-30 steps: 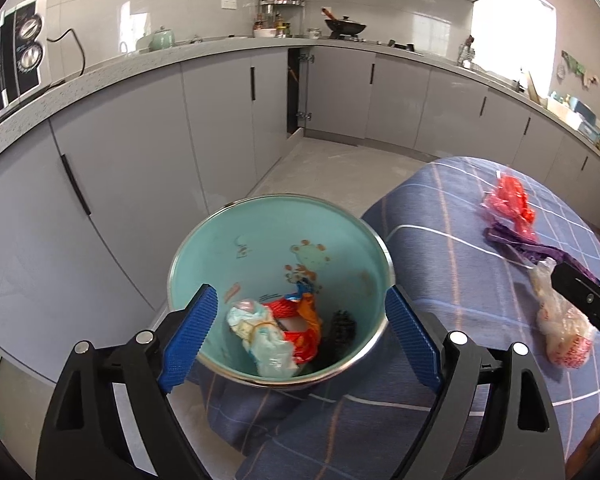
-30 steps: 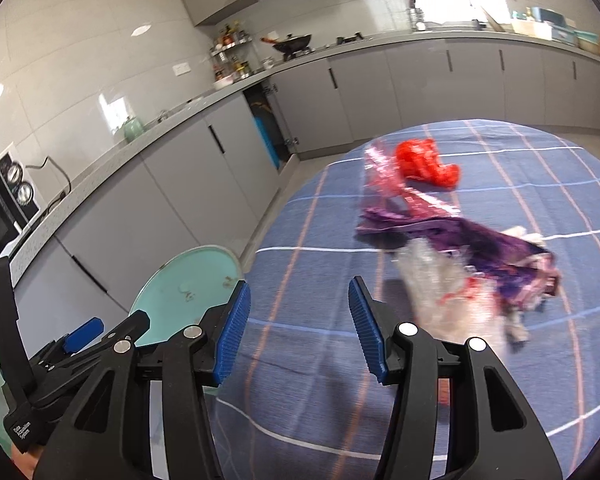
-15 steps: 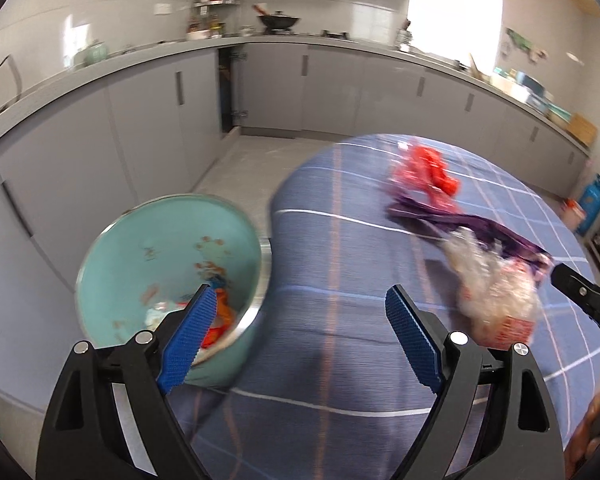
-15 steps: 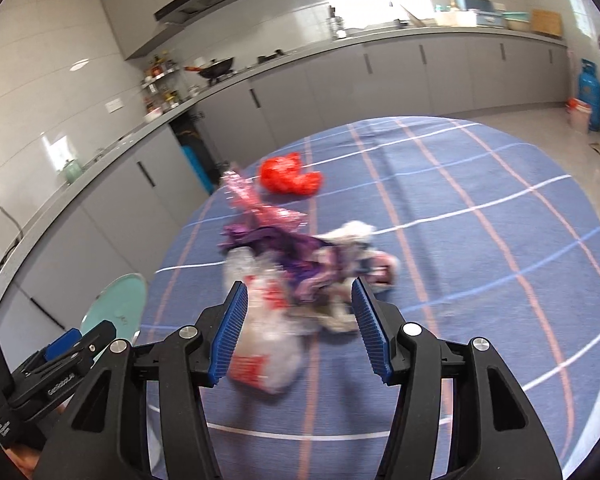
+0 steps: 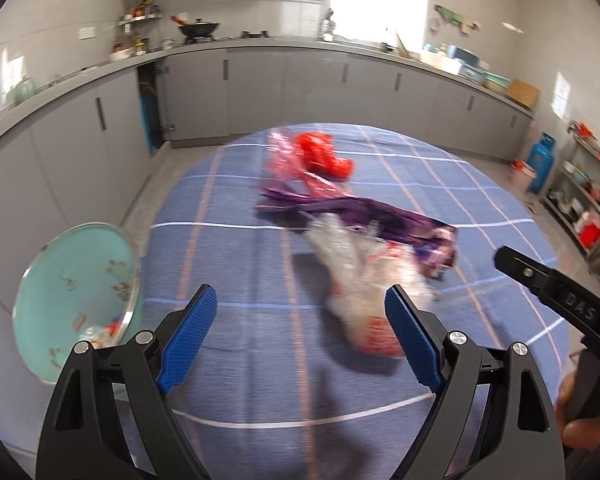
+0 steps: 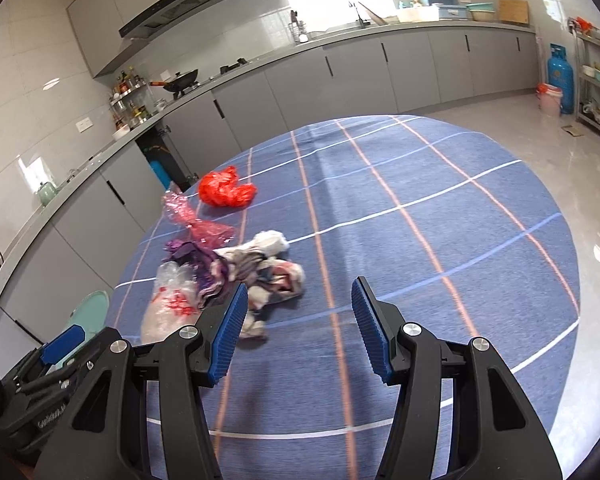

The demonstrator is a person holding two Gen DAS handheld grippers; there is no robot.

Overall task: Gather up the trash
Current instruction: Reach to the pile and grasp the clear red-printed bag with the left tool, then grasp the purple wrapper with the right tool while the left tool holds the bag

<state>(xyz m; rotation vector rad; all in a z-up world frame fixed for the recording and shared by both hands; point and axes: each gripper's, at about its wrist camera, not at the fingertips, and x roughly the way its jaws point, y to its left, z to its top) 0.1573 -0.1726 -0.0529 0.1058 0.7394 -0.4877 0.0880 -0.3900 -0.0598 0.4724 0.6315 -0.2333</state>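
Note:
Trash lies on a round table with a blue checked cloth (image 5: 240,264): a clear plastic bag with red print (image 5: 364,280), a purple wrapper (image 5: 356,212), a pink film (image 5: 288,164) and a crumpled red bag (image 5: 320,156). In the right wrist view I see the same clear bag (image 6: 168,304), purple wrapper (image 6: 200,260), a crumpled white-pink wrapper (image 6: 276,272), pink film (image 6: 196,220) and red bag (image 6: 224,190). My left gripper (image 5: 300,340) is open and empty, just short of the clear bag. My right gripper (image 6: 298,328) is open and empty, right of the pile.
A teal bin with a metal rim (image 5: 76,296) stands off the table's left edge, with some trash inside; it shows in the right wrist view too (image 6: 90,306). Grey kitchen cabinets (image 5: 260,92) run behind the table. A blue gas cylinder (image 6: 560,76) stands at the far right.
Both grippers have swung right, from over the bin to over the table. The left one now faces the clear bag; the right one has passed right of the pile. Both stay open.

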